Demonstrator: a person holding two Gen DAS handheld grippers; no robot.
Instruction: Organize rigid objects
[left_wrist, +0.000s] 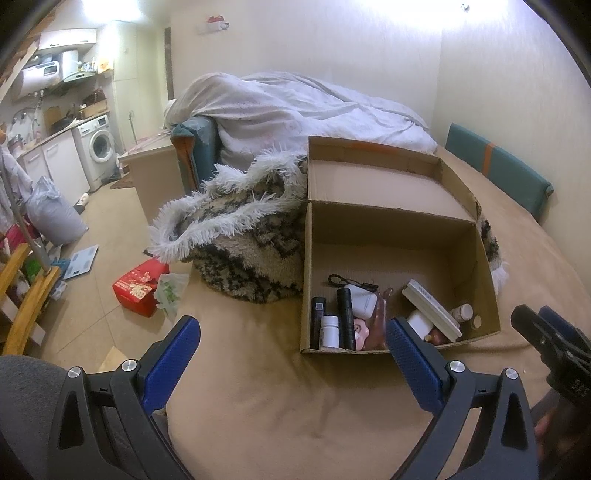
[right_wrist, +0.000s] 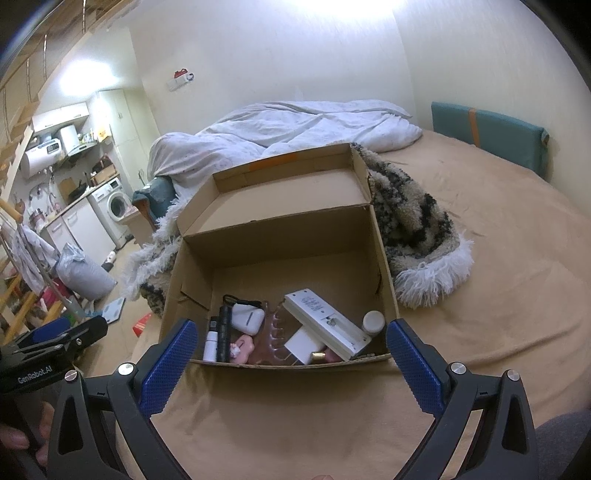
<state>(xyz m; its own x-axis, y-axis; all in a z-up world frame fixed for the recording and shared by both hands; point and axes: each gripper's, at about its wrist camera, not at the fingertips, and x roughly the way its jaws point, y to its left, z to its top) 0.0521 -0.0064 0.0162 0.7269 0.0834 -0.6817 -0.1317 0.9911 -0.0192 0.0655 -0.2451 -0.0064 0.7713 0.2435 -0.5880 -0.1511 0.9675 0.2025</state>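
Both tools (left_wrist: 291, 343) (right_wrist: 291, 343) gape; cardboard box (right_wrist: 384, 266) holds flashlight (right_wrist: 224, 332), bottles.

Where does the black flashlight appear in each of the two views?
Left wrist: the flashlight stands in the box, near its front-left corner, right of the white bottle.
Right wrist: the flashlight is at lower left in the box, again right of the bottle.
Shared landmark: the white bottle.

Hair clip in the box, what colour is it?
The hair clip is see-through pink, best seen from the right wrist view.
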